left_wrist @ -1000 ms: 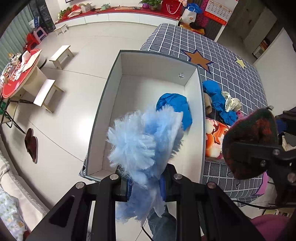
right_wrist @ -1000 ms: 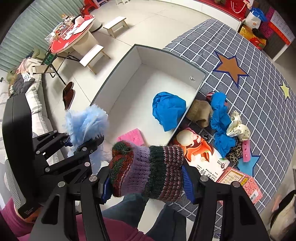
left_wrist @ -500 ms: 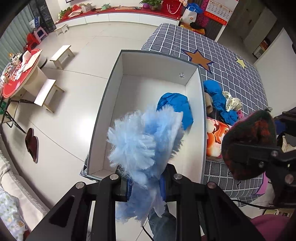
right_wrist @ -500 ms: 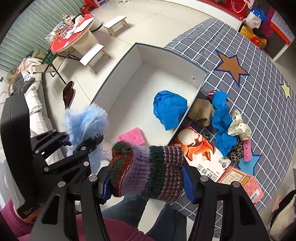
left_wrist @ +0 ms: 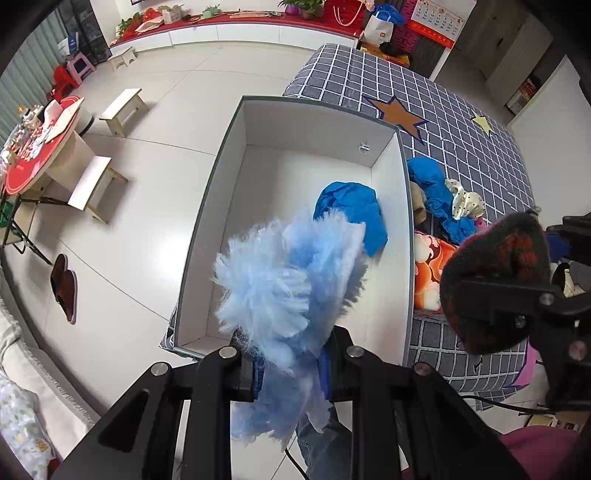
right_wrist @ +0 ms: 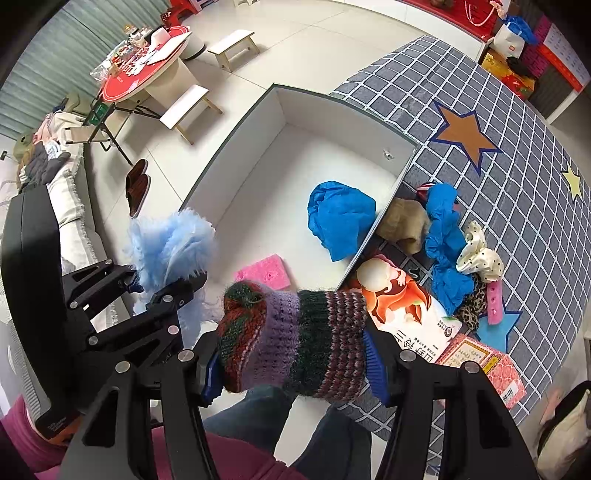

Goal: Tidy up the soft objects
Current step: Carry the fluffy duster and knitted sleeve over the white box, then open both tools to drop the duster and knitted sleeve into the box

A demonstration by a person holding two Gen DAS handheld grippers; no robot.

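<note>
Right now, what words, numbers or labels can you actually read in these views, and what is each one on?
Orange cartoon packet: large Chinese characters along its white edge, partly hidden and seen at an angle; not readable with confidence.
Pink box: printed label, too small to read.
Wall calendar: number grid, too small to read.
White shopping bag: orange logo, blurred.
Nothing else carries legible text.

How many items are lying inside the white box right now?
2: a crumpled blue cloth against the right wall of the white box, and a pink sponge near its front. The held items may hide more.
</note>
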